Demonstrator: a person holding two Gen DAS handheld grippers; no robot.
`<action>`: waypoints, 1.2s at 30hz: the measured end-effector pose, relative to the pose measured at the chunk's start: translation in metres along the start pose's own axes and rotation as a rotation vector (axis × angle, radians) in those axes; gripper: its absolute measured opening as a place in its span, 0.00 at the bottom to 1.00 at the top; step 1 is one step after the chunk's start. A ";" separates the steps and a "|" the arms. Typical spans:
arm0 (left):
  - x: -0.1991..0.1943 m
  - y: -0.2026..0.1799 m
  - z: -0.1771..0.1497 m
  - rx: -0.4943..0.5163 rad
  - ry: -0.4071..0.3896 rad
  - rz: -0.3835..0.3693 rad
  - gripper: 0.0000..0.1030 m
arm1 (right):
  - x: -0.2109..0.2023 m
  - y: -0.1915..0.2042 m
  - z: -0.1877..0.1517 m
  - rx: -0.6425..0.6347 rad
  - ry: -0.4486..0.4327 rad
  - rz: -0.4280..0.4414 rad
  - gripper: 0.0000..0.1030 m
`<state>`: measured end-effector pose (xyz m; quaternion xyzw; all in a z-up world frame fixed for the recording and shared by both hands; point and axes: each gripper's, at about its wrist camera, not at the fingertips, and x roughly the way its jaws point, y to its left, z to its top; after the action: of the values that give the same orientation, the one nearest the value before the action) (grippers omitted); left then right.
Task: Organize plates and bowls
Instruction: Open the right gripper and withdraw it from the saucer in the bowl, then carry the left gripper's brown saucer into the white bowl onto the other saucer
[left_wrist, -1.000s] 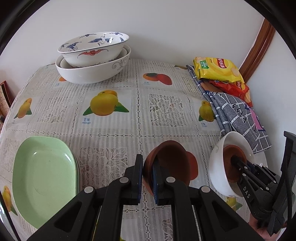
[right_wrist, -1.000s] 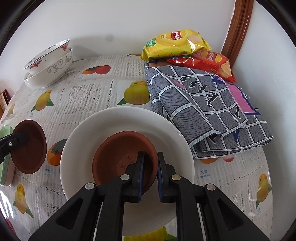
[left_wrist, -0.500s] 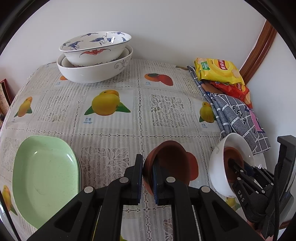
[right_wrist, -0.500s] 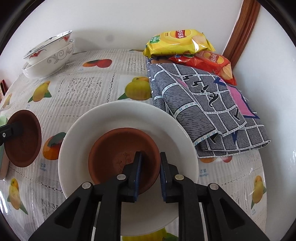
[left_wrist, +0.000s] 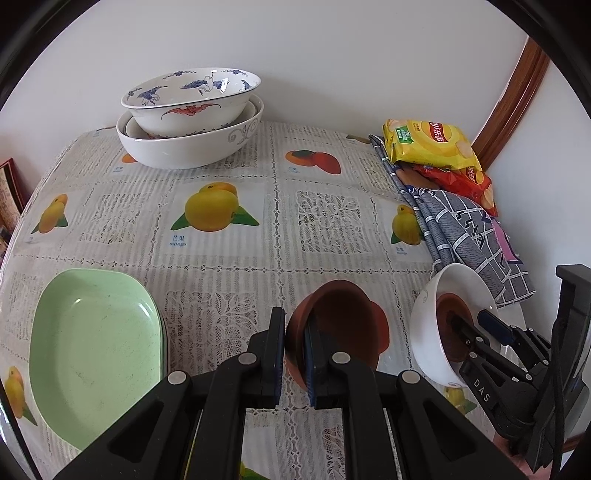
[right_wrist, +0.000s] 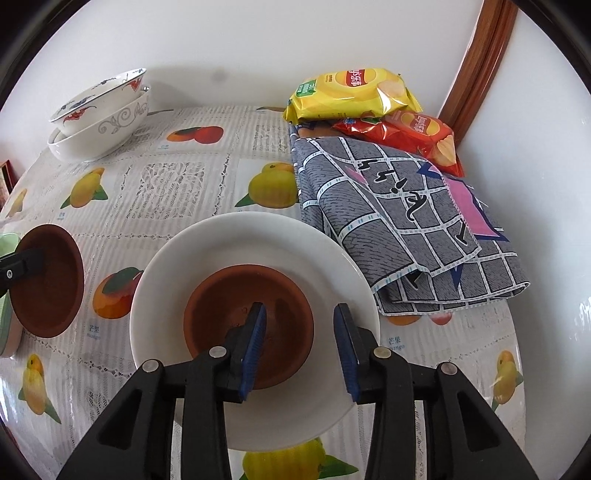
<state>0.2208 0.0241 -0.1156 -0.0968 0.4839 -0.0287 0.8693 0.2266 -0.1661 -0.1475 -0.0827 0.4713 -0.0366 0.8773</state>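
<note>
The left gripper (left_wrist: 294, 354) is pinching the rim of a round, matte terracotta dish (left_wrist: 341, 328), holding it tilted above the lace-patterned tablecloth (left_wrist: 325, 221). The right gripper (right_wrist: 299, 347) is opening its jaws; a second terracotta dish (right_wrist: 236, 317) is sitting between them inside a glossy white bowl (right_wrist: 258, 240) near the table's right edge. Green plates (left_wrist: 92, 350) are lying at the left edge, stacked porcelain bowls (left_wrist: 188, 118) in the far-left corner, a folded checked cloth (right_wrist: 399, 221) just beside the white bowl.
</note>
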 end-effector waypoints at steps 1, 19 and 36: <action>-0.002 -0.001 0.000 0.000 -0.002 -0.001 0.09 | -0.003 -0.001 0.000 0.006 -0.008 0.001 0.36; -0.034 -0.060 -0.009 0.078 -0.058 -0.040 0.09 | -0.071 -0.071 -0.025 0.155 -0.124 0.011 0.36; 0.008 -0.113 -0.007 0.109 0.007 -0.103 0.09 | -0.061 -0.127 -0.052 0.248 -0.077 -0.046 0.36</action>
<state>0.2246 -0.0884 -0.1040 -0.0740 0.4789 -0.0998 0.8690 0.1513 -0.2884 -0.1027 0.0140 0.4272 -0.1115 0.8971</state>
